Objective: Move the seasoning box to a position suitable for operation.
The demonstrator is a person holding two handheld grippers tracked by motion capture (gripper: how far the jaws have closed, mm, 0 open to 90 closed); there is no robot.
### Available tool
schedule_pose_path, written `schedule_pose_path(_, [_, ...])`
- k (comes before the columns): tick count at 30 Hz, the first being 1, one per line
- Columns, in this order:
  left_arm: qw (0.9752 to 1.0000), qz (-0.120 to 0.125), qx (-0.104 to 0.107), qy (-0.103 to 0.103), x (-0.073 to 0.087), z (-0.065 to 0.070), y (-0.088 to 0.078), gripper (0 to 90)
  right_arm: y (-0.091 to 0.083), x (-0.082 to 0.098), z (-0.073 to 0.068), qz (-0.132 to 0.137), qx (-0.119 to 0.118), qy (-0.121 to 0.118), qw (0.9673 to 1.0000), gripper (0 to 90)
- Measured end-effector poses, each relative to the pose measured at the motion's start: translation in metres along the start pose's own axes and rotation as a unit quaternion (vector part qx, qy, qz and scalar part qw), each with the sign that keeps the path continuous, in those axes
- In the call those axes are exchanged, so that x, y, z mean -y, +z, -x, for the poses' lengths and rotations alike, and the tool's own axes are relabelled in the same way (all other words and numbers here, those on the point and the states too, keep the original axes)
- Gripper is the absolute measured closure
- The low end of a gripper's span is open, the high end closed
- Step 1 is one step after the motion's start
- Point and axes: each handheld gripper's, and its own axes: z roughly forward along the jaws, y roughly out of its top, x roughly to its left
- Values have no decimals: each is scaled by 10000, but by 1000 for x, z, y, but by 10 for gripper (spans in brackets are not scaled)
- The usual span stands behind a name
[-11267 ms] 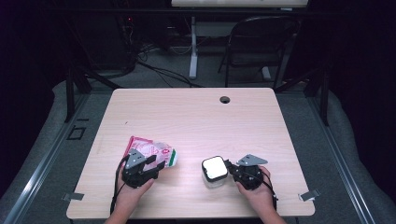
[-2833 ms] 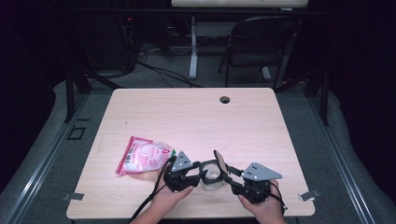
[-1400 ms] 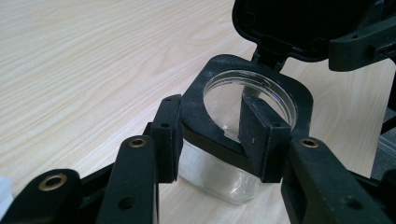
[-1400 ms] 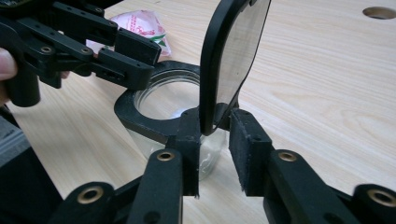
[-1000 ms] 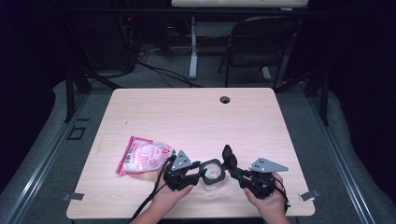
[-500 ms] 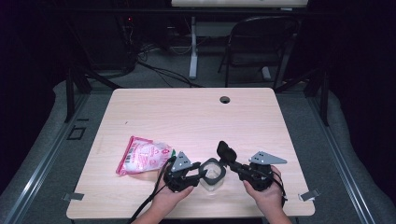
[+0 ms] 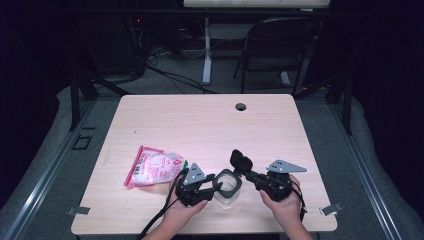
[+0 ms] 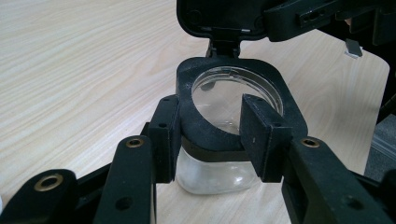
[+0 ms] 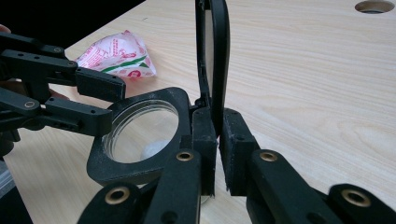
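At the left of the bench (image 7: pixel 150 120) lies a pink-and-white packet (image 7: pixel 155 167) with a green stripe; its red printing is too small and blurred to read in the high view, and in the right gripper view (image 9: pixel 116 53) the lettering stays unreadable too; the packet's lower corner sits just beside the left gripper (image 7: pixel 207 186). That gripper's fingers (image 8: pixel 163 135) are clamped on the black collar of a clear jar (image 7: pixel 227 186), one pad on each side of the rim; the jar stands upright on the bench near the front edge, between the two hands; its body is clear and rounded, its base partly hidden behind the fingers in the left gripper view, and what lies inside is hard to make out beyond a pale smudge seen through the mouth in the right gripper view. The black hinged lid (image 7: pixel 241 161) is raised, standing nearly upright off the back of the collar; the right gripper (image 7: pixel 248 172) has just been closing its fingers (image 9: pixel 236 140), which now pinch the lid's edge between them. No brand or label shows on the jar.
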Motion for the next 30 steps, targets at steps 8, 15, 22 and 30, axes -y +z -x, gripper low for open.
schedule_pose_path(8, [10000, -10, -5, -9, 0, 0, 0, 590, -1, 2, 0, -42, 23, -7, 10000, 824])
schedule_pose_path(15, [10000, -13, 50, 21, -1, -2, -4, 593, -4, 2, -2, -70, 12, -42, 10000, 765])
schedule_pose_path(22, [9999, 94, -80, -42, -2, -8, -15, 586, -14, -1, -6, -169, -9, -142, 9998, 708])
schedule_pose_path(30, [9992, 318, -179, -186, -4, -20, -32, 583, -31, -8, -13, -144, 26, -313, 9994, 707])
